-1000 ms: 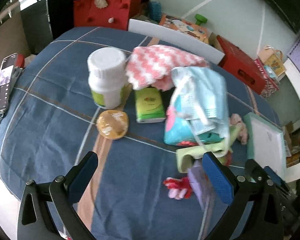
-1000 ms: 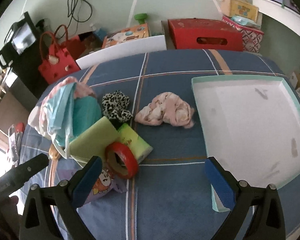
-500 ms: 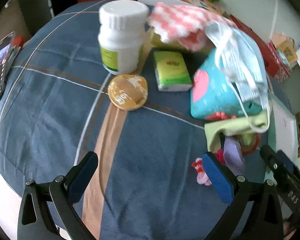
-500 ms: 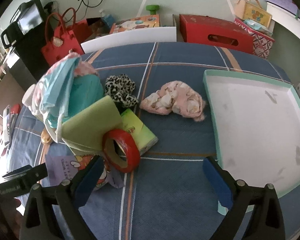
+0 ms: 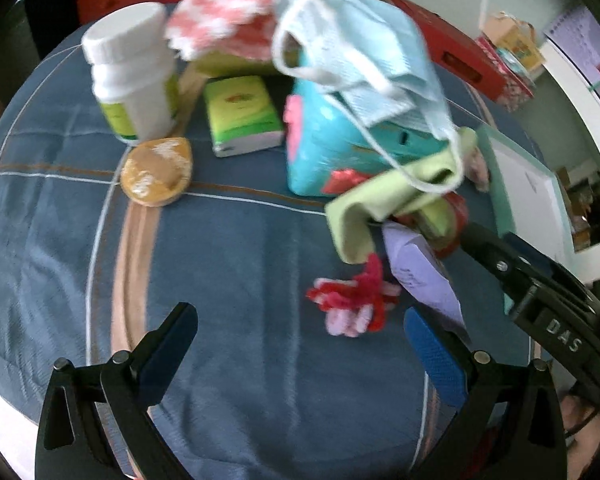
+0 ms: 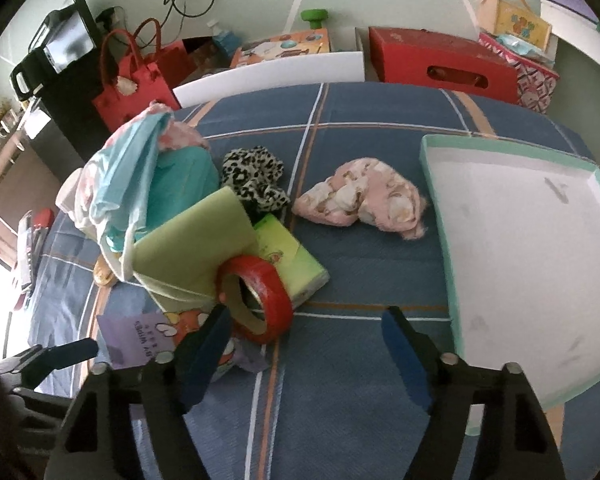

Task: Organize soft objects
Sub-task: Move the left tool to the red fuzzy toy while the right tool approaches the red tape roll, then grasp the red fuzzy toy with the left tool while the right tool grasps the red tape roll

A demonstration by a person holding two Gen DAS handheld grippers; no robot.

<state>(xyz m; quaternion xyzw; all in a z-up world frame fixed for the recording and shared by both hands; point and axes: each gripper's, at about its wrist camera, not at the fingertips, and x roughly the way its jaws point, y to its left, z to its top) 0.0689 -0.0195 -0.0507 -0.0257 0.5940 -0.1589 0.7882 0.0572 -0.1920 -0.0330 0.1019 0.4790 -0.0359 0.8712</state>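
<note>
My left gripper (image 5: 298, 324) is open, low over the blue checked cloth, with a small red-and-pink knit piece (image 5: 352, 300) just ahead of its right finger. Behind it a blue face mask (image 5: 360, 40) and a pink-white knit cloth (image 5: 228, 16) lie on a teal box (image 5: 332, 148). My right gripper (image 6: 306, 320) has its jaws closing with nothing pressed between them. A red tape roll (image 6: 256, 300) stands by its left fingertip. Farther back lie a pink cloth (image 6: 364, 200) and a leopard scrunchie (image 6: 256, 180). An empty mint-rimmed tray (image 6: 500, 148) sits at the right.
A white bottle (image 5: 132, 68), a green tissue pack (image 5: 240, 116) and a round snack packet (image 5: 156, 172) stand left of the pile. A green sponge (image 6: 196, 248), a second tissue pack (image 6: 292, 260) and a purple packet (image 6: 140, 332) crowd the tape. Red bags and boxes stand beyond the table.
My left gripper has come down and closer to the pile, so the red-and-pink knit piece now lies near its right finger. The right gripper's jaws have narrowed; it stayed in place.
</note>
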